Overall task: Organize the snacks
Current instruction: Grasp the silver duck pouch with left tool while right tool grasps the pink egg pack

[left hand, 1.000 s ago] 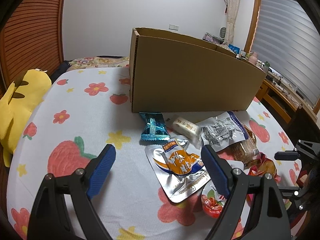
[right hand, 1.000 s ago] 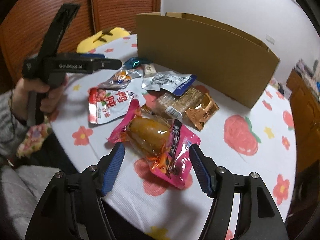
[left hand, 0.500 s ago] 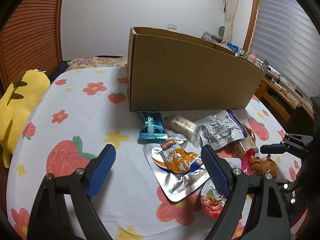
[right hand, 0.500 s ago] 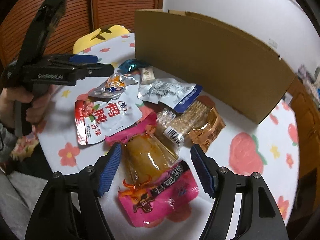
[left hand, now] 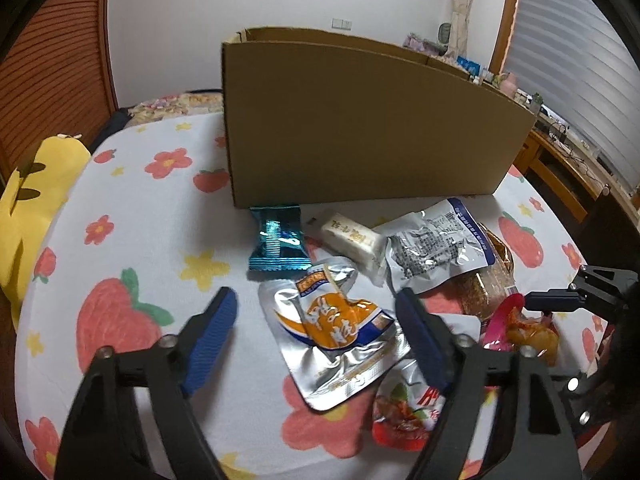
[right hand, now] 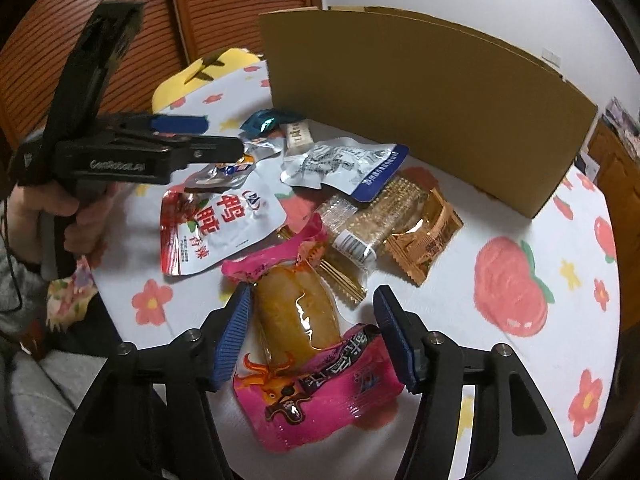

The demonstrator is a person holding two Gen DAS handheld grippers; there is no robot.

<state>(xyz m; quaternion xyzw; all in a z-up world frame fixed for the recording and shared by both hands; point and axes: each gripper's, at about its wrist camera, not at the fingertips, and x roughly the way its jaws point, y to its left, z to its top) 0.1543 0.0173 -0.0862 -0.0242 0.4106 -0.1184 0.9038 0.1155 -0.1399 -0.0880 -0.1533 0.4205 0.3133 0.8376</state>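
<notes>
A pile of snack packets lies in front of a tall cardboard box (left hand: pixel 360 128); the box also shows in the right wrist view (right hand: pixel 420 100). My left gripper (left hand: pixel 316 332) is open, its jaws on either side of a silver and orange pouch (left hand: pixel 332 328). A teal packet (left hand: pixel 278 244), a white bar (left hand: pixel 352 238) and a silver and blue pouch (left hand: pixel 436 248) lie beyond it. My right gripper (right hand: pixel 312 328) is open around a pink sausage packet (right hand: pixel 308 344). A red and white pouch (right hand: pixel 216 228), a sesame bar (right hand: pixel 376 216) and a gold packet (right hand: pixel 428 240) lie further in.
The table has a white cloth (left hand: pixel 132 224) with strawberries and flowers. A yellow plush (left hand: pixel 28 200) sits at its left edge. The left gripper's body (right hand: pixel 120 156) and the hand holding it are at the left of the right wrist view. A wooden desk (left hand: pixel 560 176) stands at the right.
Both grippers have moved forward and lower over the pile. The pink sausage packet now lies between my right jaws, and the silver and orange pouch between my left jaws.
</notes>
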